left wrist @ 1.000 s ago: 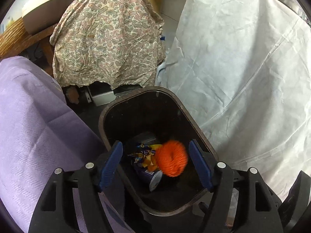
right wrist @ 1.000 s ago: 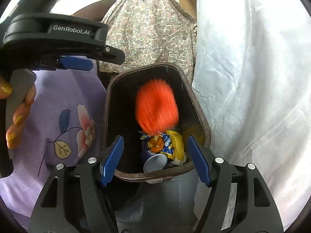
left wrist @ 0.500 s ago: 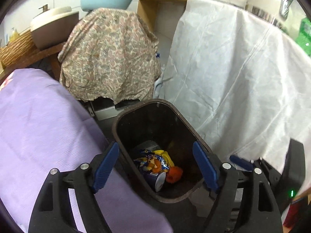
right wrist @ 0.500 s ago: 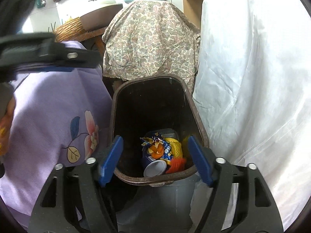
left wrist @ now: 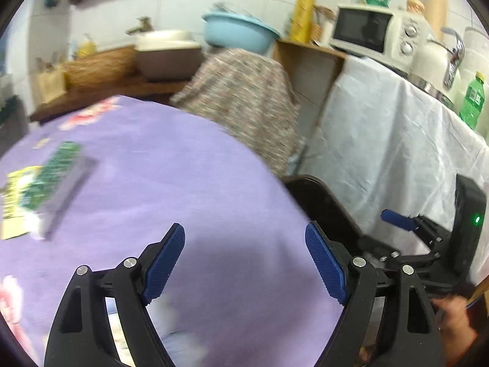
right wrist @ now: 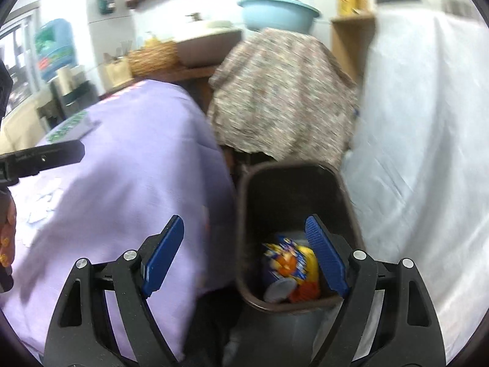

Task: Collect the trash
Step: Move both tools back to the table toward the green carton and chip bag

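Surface: purple cloth-covered table (left wrist: 183, 183), frame centre.
Bin: dark brown plastic trash bin (right wrist: 244, 214), lower centre, wrappers inside.
Left gripper (left wrist: 244, 263): jaws opening wide, empty.
Right gripper (right wrist: 244, 253): wide, empty.

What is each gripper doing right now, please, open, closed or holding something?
Left gripper: jaws opening, nothing between them, above the purple tablecloth.
Right gripper: open, empty, beside the dark brown plastic trash bin.

Blue basin (left wrist: 240, 32), microwave (left wrist: 365, 27), green bottle (left wrist: 472, 101)
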A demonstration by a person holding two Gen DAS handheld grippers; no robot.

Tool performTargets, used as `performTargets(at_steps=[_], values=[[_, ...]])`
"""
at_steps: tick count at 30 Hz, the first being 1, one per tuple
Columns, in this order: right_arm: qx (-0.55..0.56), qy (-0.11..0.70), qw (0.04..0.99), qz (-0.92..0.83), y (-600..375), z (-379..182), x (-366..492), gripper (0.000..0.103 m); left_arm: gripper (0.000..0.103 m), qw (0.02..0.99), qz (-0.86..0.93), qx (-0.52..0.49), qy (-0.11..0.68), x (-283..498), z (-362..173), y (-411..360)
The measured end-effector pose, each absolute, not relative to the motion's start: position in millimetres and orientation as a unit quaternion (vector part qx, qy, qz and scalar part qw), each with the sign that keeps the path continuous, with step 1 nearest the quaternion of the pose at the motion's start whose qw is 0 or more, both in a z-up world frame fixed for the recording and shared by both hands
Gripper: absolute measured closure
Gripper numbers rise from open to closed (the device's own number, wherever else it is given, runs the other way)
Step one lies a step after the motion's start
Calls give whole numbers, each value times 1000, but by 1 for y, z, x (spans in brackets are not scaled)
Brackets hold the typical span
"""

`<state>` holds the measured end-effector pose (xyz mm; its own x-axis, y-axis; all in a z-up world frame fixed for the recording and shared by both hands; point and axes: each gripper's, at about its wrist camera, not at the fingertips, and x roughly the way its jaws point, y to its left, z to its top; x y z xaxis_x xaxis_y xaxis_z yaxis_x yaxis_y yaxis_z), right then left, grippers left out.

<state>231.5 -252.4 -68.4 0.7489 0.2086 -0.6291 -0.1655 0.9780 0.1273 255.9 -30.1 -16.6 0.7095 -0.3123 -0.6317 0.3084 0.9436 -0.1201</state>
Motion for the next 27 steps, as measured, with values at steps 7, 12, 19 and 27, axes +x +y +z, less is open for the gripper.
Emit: performTargets(at_steps=[7, 12, 19, 27], values=[[19, 332, 926, 177, -188, -42, 239, 17, 22, 937, -96, -39, 332, 236, -15, 53], [24, 334, 910, 243, -135, -24, 249, 17, 22, 942, -40, -62, 327, 222, -19, 112], [67, 365, 877, 304, -53, -8, 280, 17, 22, 943, 9, -81, 323, 203, -30, 167], [127, 432, 840, 303, 38, -8, 340, 17, 22, 945, 20, -80, 317, 182, -31, 200]])
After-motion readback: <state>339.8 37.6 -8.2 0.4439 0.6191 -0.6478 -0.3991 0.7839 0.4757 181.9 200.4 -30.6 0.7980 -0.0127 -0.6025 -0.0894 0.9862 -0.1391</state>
